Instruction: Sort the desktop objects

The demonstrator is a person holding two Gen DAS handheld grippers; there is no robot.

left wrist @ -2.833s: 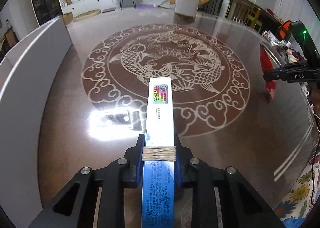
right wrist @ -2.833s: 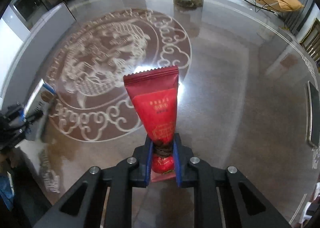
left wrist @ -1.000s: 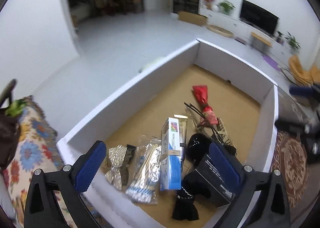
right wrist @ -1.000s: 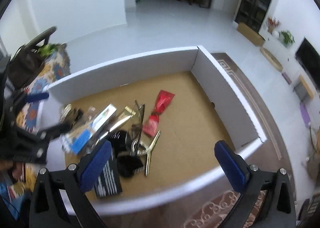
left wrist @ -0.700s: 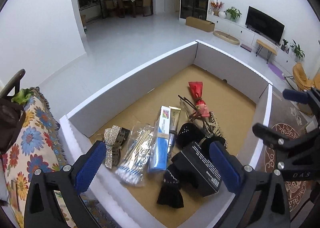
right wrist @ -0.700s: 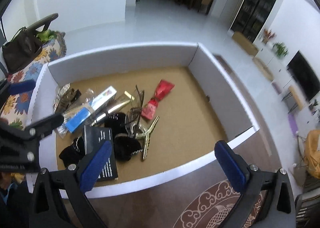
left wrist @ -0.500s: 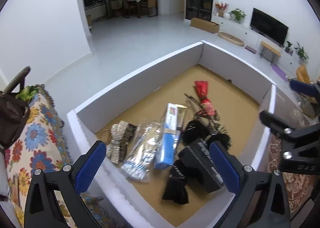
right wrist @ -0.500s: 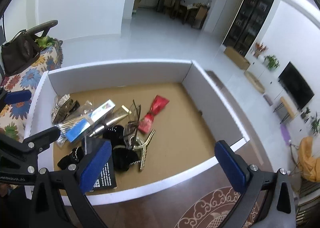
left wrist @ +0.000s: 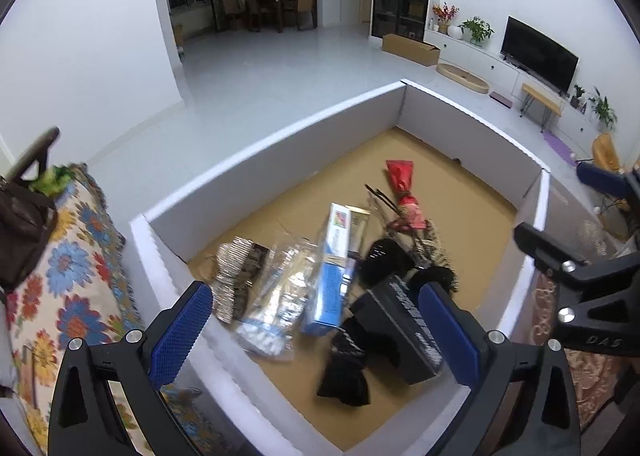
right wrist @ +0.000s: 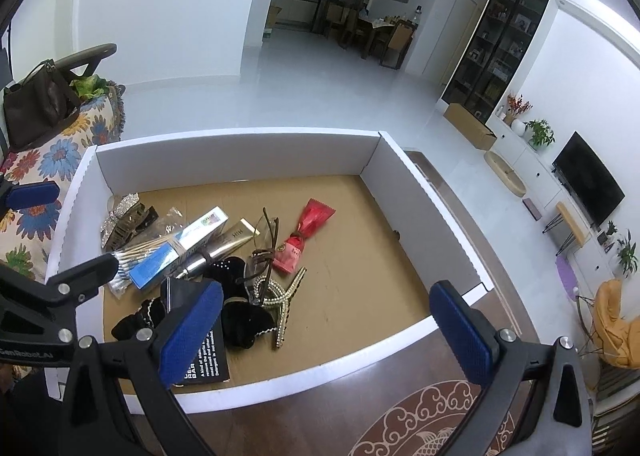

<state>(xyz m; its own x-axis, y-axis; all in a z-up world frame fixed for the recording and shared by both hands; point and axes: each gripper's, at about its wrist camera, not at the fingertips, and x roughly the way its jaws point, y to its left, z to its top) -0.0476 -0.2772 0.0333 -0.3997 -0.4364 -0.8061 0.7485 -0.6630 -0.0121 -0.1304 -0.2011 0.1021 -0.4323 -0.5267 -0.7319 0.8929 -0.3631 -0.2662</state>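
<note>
A white-walled cardboard box [left wrist: 280,143] [right wrist: 240,159] holds the sorted objects. Inside lie the blue-and-white carton [left wrist: 334,268] [right wrist: 180,248], the red snack packet [left wrist: 404,187] [right wrist: 306,232], a bag of cotton swabs [left wrist: 276,296], a silver hair clip [left wrist: 232,276] [right wrist: 120,215], a gold tube [right wrist: 228,242], glasses [right wrist: 266,248], black velvet pieces [left wrist: 348,372] [right wrist: 240,320] and a black booklet [left wrist: 404,328] [right wrist: 204,356]. My left gripper [left wrist: 312,332] hangs open above the box's near corner, holding nothing. My right gripper [right wrist: 326,328] is open above the box's front wall, also holding nothing.
A flower-patterned cloth [left wrist: 76,276] [right wrist: 48,159] with a brown bag [right wrist: 36,107] on it lies left of the box. The dark table with a fish pattern [right wrist: 420,428] runs under the box's near side. White floor stretches beyond.
Earlier each gripper was shut on an object over the table, left on the carton, right on the red packet. Both objects now lie in the box, and both grippers are open, pulling back slightly.
</note>
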